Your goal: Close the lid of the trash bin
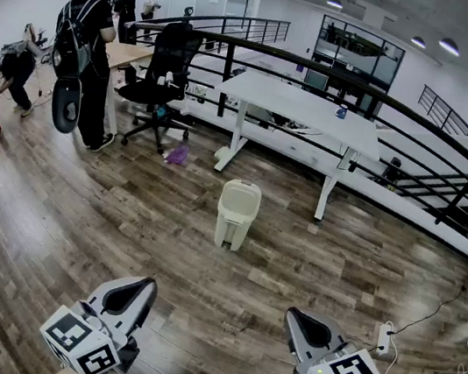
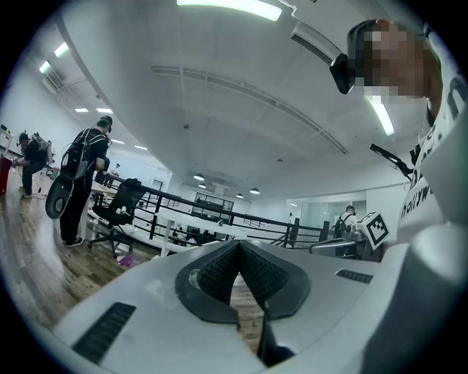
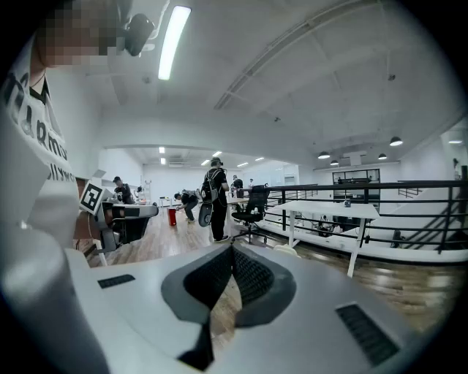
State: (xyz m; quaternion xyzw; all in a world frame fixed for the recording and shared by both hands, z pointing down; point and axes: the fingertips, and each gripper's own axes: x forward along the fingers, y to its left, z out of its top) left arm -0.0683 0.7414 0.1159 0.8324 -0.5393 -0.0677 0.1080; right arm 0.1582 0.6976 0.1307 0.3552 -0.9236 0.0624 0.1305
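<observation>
A cream trash bin (image 1: 237, 215) stands on the wood floor in the head view, just in front of a white desk. Its lid (image 1: 241, 199) looks raised, inner face toward me. The bin's top (image 3: 287, 250) also peeks over the jaws in the right gripper view. My left gripper (image 1: 130, 296) and right gripper (image 1: 310, 328) are held low and close to my body, well short of the bin. In the left gripper view the left gripper (image 2: 238, 247) has its jaws together on nothing. The right gripper (image 3: 232, 250) shows the same in its own view.
A white desk (image 1: 305, 107) and a black railing (image 1: 382, 96) stand behind the bin. A black office chair (image 1: 164, 72) and a person with a backpack (image 1: 85, 41) are at the back left. A power strip with cables (image 1: 384, 338) lies on the floor at the right.
</observation>
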